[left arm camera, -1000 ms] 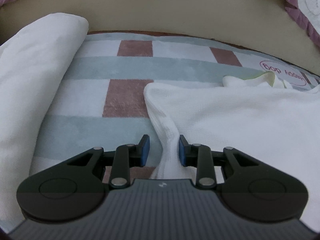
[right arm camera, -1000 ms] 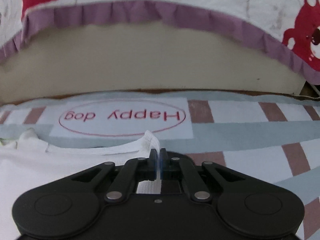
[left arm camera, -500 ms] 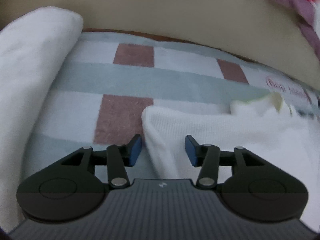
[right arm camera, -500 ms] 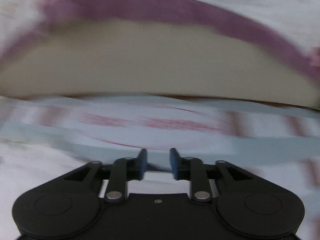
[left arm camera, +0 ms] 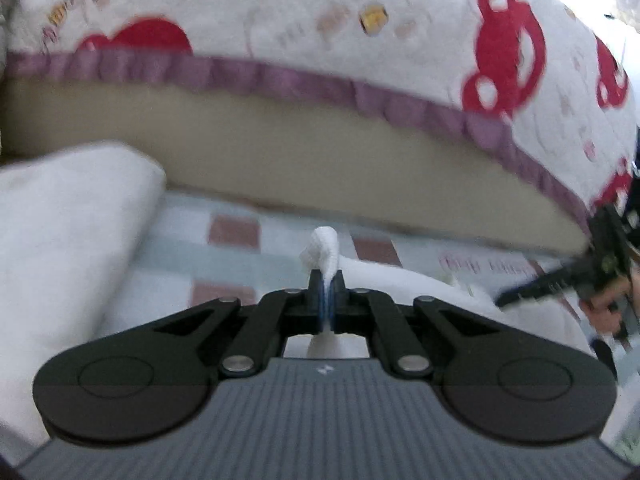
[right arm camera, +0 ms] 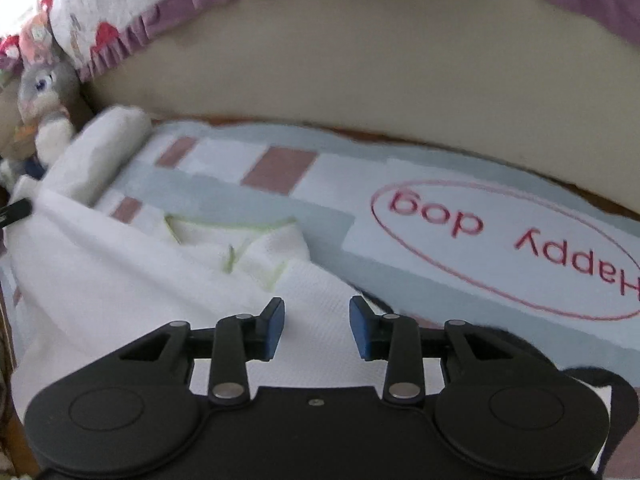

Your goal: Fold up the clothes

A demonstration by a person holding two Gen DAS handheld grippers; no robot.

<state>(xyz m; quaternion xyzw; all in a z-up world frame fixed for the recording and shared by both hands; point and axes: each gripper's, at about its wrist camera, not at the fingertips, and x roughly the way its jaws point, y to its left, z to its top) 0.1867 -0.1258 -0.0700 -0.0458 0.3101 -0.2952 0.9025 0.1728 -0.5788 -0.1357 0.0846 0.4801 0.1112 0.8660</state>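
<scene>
White garment [right arm camera: 132, 280] cloth is pinched between the closed jaws of the left gripper [left arm camera: 327, 294], with a small bunched tuft standing up above the pads; the pinch sits at an edge or corner, which looks meant to let that side be lifted and carried over the rest. The jaws of the right gripper [right arm camera: 317, 326] are held wide apart with nothing between them, hovering just above the garment's near part, so that side of the cloth is left lying free.

From the left pinch the fabric is seen drawn taut in a ridge that runs down to the checked mat [right arm camera: 280, 168], where the remainder is spread. The garment's long axis is judged to run roughly left to right in the right wrist view. Its green-trimmed neckline [right arm camera: 232, 236] points toward the beige mattress side [right arm camera: 360, 60] at the back. A rolled white towel [right arm camera: 104, 148] lies at the mat's far left, apart from the work. The printed "Happy dog" oval [right arm camera: 508, 248] is left uncovered beside the garment.
</scene>
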